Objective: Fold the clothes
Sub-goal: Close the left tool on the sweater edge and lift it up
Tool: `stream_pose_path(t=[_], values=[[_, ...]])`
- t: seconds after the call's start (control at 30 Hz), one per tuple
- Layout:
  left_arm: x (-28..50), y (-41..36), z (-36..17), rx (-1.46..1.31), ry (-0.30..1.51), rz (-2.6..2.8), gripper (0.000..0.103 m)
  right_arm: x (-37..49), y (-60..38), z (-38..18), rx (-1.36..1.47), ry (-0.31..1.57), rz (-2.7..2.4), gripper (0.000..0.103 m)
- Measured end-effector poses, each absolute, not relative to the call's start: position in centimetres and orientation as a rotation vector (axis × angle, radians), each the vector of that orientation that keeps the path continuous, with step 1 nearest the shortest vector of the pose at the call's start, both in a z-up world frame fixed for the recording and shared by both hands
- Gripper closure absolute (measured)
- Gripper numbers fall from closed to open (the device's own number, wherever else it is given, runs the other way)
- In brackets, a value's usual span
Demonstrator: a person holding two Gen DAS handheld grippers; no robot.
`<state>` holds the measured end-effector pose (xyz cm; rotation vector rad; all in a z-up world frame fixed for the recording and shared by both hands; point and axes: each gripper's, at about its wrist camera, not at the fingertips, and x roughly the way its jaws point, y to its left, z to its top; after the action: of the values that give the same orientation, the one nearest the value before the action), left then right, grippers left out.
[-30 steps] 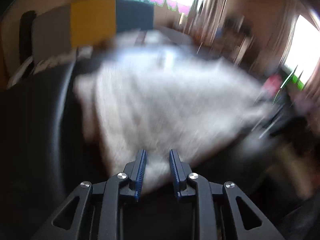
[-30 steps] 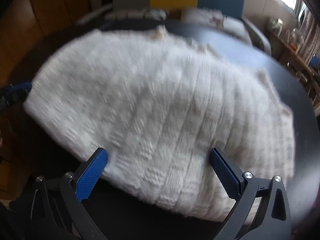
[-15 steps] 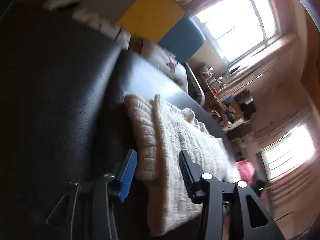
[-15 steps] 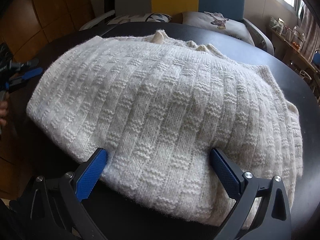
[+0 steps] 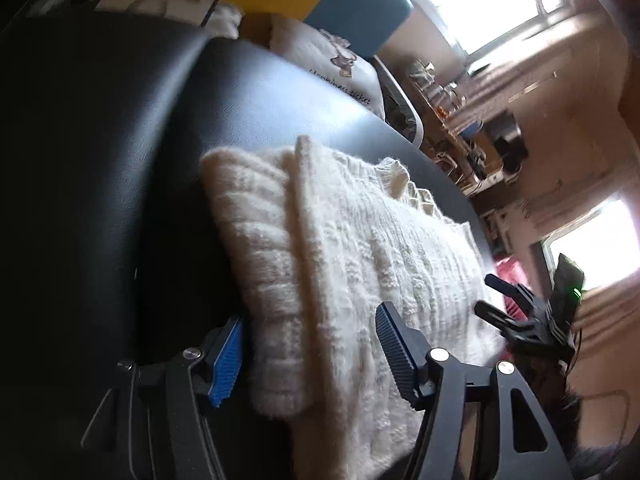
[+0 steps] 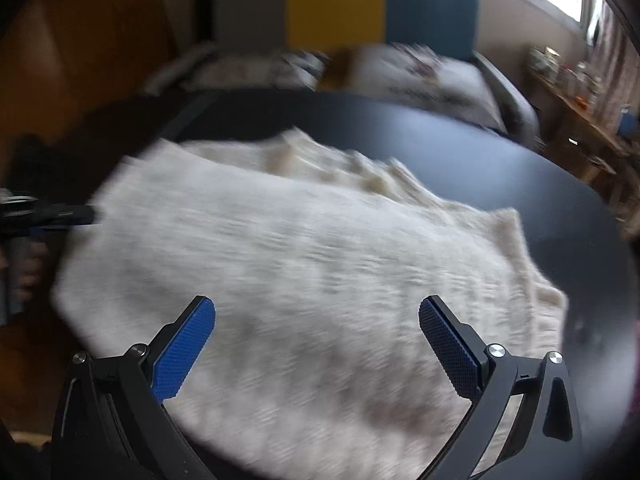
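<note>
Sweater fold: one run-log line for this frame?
stage: mid-fold | sweater: folded, on black table | left gripper: open, straddling sweater's ribbed edge | right gripper: open over sweater, view blurred

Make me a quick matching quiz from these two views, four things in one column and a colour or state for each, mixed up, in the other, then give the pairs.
Things:
1. sweater
2. table
3. left gripper
4. yellow panel

States:
A. black and smooth
B. open, fingers either side of the knit's edge
C. cream, lying folded on the tabletop
D. behind the table, between a grey panel and a blue one

Pairs: 1-C, 2-A, 3-B, 4-D
</note>
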<state>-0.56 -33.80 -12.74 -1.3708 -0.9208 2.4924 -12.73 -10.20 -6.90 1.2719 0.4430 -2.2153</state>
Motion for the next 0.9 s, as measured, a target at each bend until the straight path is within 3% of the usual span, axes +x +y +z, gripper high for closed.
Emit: stream_pose_path(t=[0.07, 0.1, 0.13, 0.2, 0.37, 0.43, 0.57, 0.67, 0.8, 0.9], values=[[-1.1, -33.1, -12.6, -1.394, -0.848, 2.498, 0.051, -13.3, -10.4, -9.3, 1.341, 0.471, -2.199, 0.0], [-1.0, -33.0, -12.6, -1.389, -0.849, 2.498, 0.067, -13.1, -10.1, -9.6, 1.303, 0.437, -2.216, 0.0], [-0.9, -33.2, -12.7, -1.377, -0.875, 2.492, 0.077, -12.9, -9.8, -9.8, 1.276, 0.416, -2.225, 0.0], [-0.7, -33.4, -13.0, -1.352, -0.93, 2.479, 0.081, -12.5, -9.3, -9.9, 1.244, 0.395, -2.227, 0.0], [-0.9, -34.1, -13.0, -1.283, -1.036, 2.464, 0.081, -12.6, -8.3, -7.6, 1.191, 0.314, -2.265, 0.0], [-1.1, -34.6, -13.6, -1.3, -1.116, 2.422, 0.072, -13.1, -8.0, -7.1, 1.193, 0.281, -2.284, 0.0], [-1.7, -35.3, -14.6, -1.283, -1.238, 2.38, 0.067, -13.6, -8.3, -7.1, 1.199, 0.22, -2.259, 0.0], [-2.2, -34.7, -14.6, -1.284, -1.192, 2.409, 0.065, -13.4, -10.7, -8.7, 1.288, 0.358, -2.227, 0.0], [-2.4, -32.9, -13.4, -1.277, -0.982, 2.494, 0.082, -12.8, -11.3, -9.7, 1.221, 0.394, -2.265, 0.0], [-2.2, -32.8, -12.4, -1.236, -0.971, 2.516, 0.084, -12.4, -10.9, -9.8, 1.172, 0.365, -2.274, 0.0]])
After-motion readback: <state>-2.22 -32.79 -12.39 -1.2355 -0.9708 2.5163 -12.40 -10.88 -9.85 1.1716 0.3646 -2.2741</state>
